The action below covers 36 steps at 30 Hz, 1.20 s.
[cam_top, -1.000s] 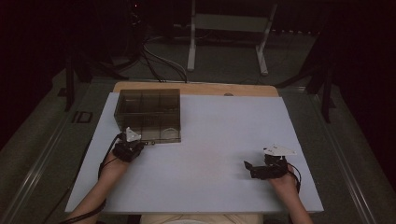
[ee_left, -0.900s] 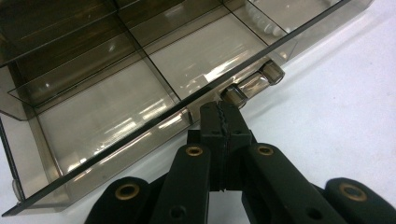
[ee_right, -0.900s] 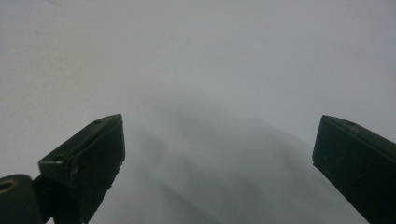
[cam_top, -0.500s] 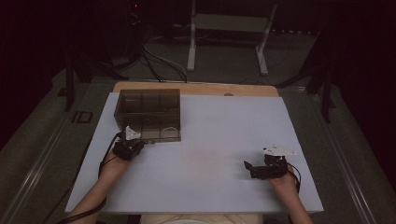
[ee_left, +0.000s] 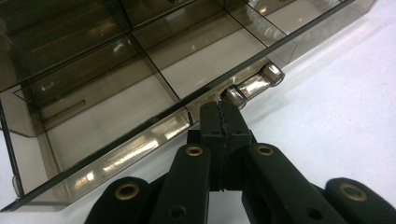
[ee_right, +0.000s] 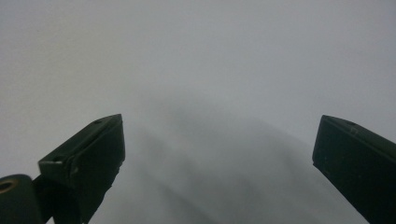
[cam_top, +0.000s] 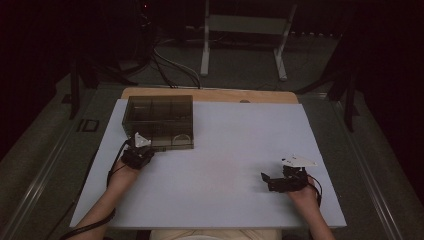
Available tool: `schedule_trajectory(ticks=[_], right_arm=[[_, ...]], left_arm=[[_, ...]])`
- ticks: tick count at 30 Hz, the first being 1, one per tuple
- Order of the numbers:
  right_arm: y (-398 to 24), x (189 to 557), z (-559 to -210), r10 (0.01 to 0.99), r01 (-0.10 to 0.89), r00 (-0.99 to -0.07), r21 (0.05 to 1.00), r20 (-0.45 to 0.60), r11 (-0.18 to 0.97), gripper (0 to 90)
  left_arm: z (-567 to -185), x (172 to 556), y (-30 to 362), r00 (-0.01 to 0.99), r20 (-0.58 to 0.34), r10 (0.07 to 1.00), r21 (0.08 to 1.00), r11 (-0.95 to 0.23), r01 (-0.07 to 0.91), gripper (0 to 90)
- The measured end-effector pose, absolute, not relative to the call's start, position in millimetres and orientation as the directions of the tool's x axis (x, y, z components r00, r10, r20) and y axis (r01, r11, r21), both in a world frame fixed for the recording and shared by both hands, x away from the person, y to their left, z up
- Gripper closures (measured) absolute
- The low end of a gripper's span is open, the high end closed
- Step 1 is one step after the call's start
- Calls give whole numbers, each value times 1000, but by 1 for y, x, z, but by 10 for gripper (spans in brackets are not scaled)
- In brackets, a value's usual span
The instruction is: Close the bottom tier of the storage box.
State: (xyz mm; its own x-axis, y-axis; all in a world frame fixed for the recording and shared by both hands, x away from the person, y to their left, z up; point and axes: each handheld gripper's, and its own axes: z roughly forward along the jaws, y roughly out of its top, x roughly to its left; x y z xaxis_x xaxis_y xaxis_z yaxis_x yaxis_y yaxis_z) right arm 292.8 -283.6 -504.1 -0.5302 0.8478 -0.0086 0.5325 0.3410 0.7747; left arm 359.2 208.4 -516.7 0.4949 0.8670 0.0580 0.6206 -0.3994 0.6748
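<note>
Smoky clear compartment box [cam_top: 159, 121] sits at the far left of the white table [cam_top: 225, 150], its lid down over the dividers. Left gripper [ee_left: 223, 119] has its 2 jaws pressed together with nothing between them, tips just beside the box's front latch [ee_left: 254, 85]. Right gripper [cam_top: 267, 180] rests well apart on the bare table, jaws spread wide.

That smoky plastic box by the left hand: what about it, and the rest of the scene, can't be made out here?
- Box contents: high view too dark and small; left gripper view cuts off its far compartments.
- Box latch: whether the shut left gripper touches it is unclear.
- Right gripper: its own view faces bare white table, blurred.
</note>
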Motion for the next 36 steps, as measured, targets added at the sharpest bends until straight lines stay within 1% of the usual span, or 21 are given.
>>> schedule_trajectory(ticks=[15,36], right_arm=[[-283,293,-504,847,533,-531,776,-5,339,23],[-283,293,-504,846,534,-534,774,-3,340,23]], left_arm=[[-516,370,209,492,82,867,668,-414,618,900],[-515,381,208,480,82,874,671,-405,622,900]])
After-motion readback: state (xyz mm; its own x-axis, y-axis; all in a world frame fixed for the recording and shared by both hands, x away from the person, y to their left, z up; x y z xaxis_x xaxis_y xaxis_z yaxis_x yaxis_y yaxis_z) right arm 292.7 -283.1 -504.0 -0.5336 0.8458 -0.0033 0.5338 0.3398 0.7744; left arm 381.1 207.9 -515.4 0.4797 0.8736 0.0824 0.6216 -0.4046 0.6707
